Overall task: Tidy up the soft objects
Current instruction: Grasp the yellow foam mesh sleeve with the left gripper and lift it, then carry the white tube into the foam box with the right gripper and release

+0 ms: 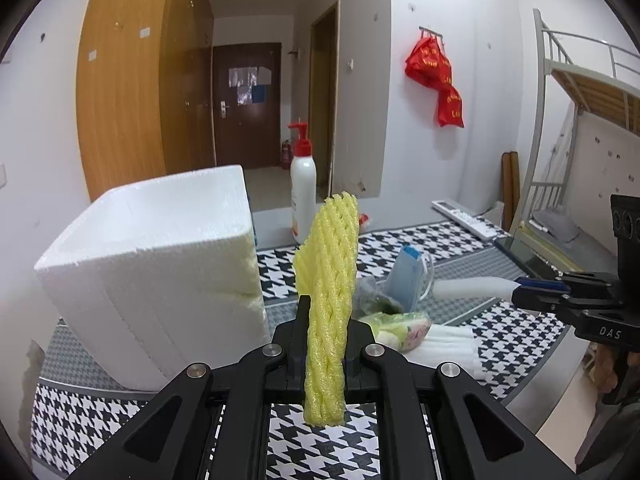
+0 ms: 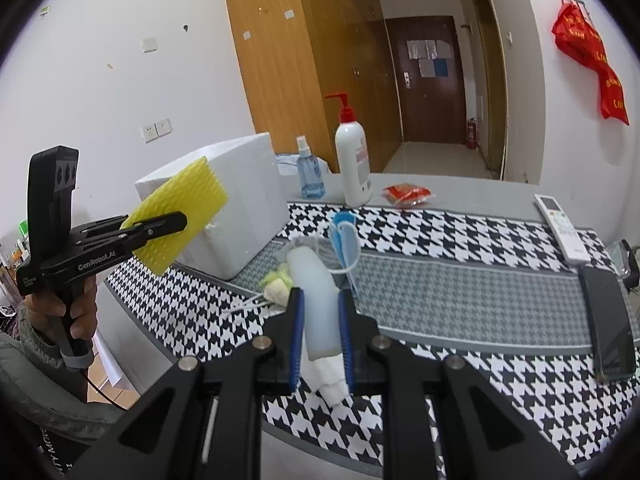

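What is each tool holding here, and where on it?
Left tool: yellow foam net, pinched near its lower end. Right tool: white foam roll, gripped across its near half.

White walls (image 1: 440,8), wooden wardrobes (image 2: 280,60), dark door (image 2: 428,80) down the hallway, metal bunk bed (image 1: 580,92) at right.

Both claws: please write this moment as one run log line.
left claw: shut on yellow net | right claw: shut on white foam | both above table
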A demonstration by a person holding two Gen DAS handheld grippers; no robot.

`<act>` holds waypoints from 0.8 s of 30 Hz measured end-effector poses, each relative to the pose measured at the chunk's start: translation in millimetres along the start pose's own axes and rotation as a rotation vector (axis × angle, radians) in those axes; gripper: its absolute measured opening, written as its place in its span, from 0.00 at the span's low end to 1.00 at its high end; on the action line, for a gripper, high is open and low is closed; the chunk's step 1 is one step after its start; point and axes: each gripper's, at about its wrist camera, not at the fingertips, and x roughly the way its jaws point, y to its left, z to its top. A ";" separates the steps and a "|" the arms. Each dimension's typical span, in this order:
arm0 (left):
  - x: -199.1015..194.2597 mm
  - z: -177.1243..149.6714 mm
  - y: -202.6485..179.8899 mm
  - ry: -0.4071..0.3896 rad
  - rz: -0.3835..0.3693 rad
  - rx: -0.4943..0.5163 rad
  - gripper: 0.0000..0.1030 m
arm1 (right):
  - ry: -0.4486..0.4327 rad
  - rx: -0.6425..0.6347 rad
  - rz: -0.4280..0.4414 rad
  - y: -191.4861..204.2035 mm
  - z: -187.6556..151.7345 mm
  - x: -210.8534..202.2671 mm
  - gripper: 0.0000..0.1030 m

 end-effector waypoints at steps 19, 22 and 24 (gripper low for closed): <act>-19.5 25.5 7.2 -0.079 0.029 -0.002 0.11 | -0.070 -0.056 -0.004 20.1 35.0 5.3 0.20; -22.8 28.1 8.8 -0.089 0.035 -0.003 0.11 | -0.084 -0.067 -0.008 23.4 39.3 5.3 0.20; -25.0 30.1 9.3 -0.099 0.039 -0.004 0.11 | -0.092 -0.070 -0.007 25.5 42.9 6.3 0.20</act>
